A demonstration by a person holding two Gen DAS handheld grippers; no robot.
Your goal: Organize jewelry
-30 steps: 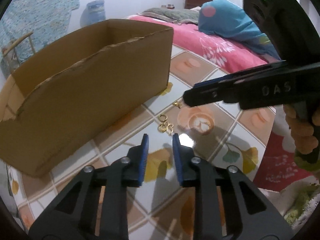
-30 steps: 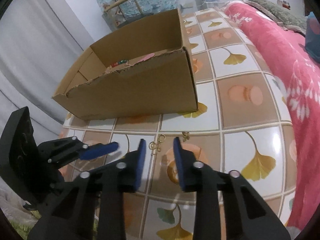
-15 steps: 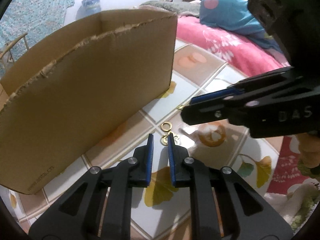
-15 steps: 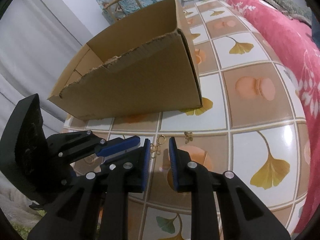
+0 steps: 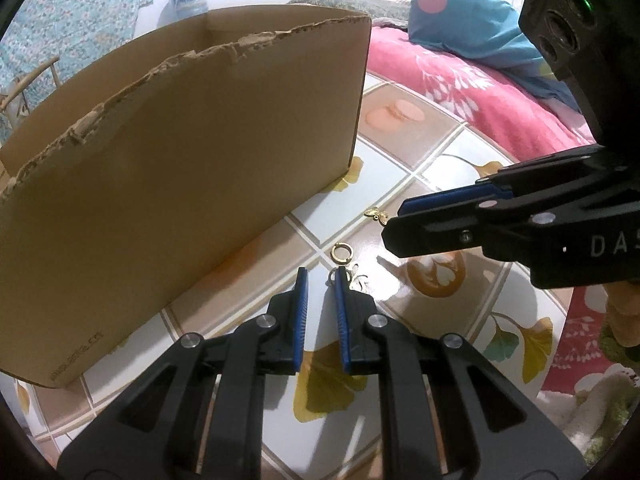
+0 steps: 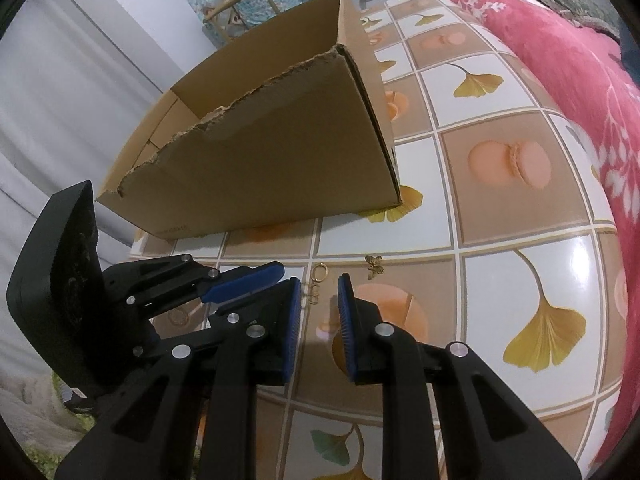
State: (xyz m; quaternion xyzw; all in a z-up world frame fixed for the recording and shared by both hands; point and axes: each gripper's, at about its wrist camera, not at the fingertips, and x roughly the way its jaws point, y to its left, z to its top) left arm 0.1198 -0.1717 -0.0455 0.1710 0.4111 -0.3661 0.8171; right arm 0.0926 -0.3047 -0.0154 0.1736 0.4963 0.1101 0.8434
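The cardboard box (image 5: 192, 168) shows only its outer wall in the left wrist view, so its inside is hidden there, and in the right wrist view only a strip of bare inner wall shows above the torn rim. A small gold piece (image 5: 335, 278) lies partly behind the tip of the left tool (image 5: 320, 276), too small and too covered to tell what it is or whether a pad touches it. The right tool (image 5: 394, 222) runs out of the picture's right edge, where the person's hand (image 5: 624, 316) is cut off as well.
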